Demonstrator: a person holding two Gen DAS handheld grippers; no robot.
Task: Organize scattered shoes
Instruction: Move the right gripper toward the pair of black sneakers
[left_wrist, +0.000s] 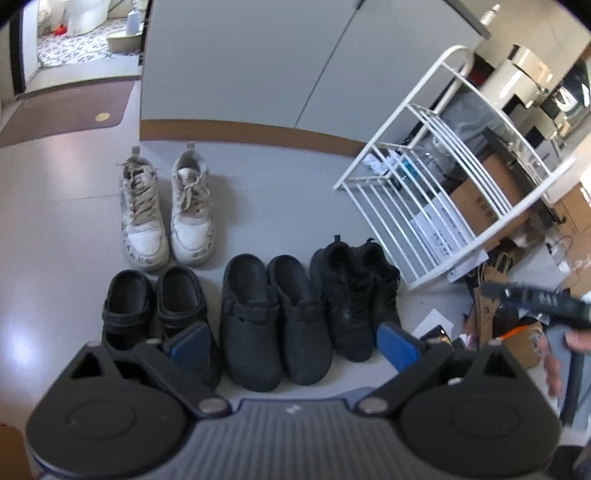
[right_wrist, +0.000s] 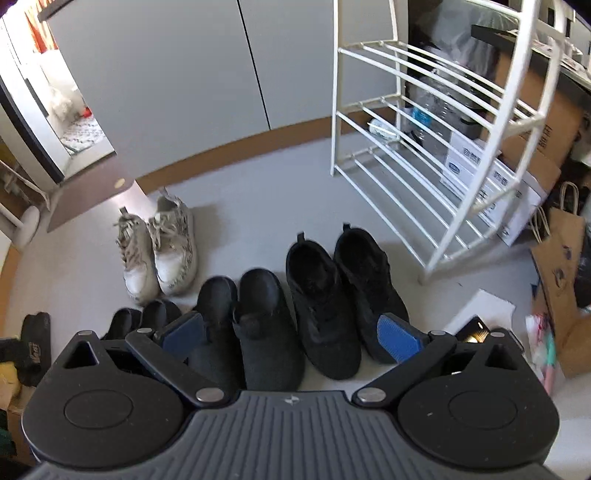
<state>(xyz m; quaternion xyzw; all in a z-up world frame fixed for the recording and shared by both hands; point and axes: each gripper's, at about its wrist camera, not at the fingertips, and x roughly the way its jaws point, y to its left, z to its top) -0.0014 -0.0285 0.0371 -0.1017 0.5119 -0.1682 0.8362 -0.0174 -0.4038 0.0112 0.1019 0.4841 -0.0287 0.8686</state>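
The white wire rack (right_wrist: 424, 147) stands by the wall with bare shelves; behind it sit brown boxes (right_wrist: 532, 122) and white boxes, and a paper bag (right_wrist: 561, 258) leans just beside it. Four pairs of shoes sit side by side on the floor. The white sneakers (left_wrist: 166, 210) are dirty, with loose grey laces, and stand nearest the wall. In front of them is a row of black shoes: small sandals (left_wrist: 155, 310), smooth clogs (left_wrist: 273, 317), and lace-up black sneakers (left_wrist: 354, 295) close to the rack. The floor (left_wrist: 55, 221) is pale grey and shiny, and a brown mat (left_wrist: 66, 110) lies by a doorway. The left gripper (left_wrist: 291, 343) is spread wide above the clogs, holding nothing. The right gripper (right_wrist: 291, 336) is wide apart too, and empty.
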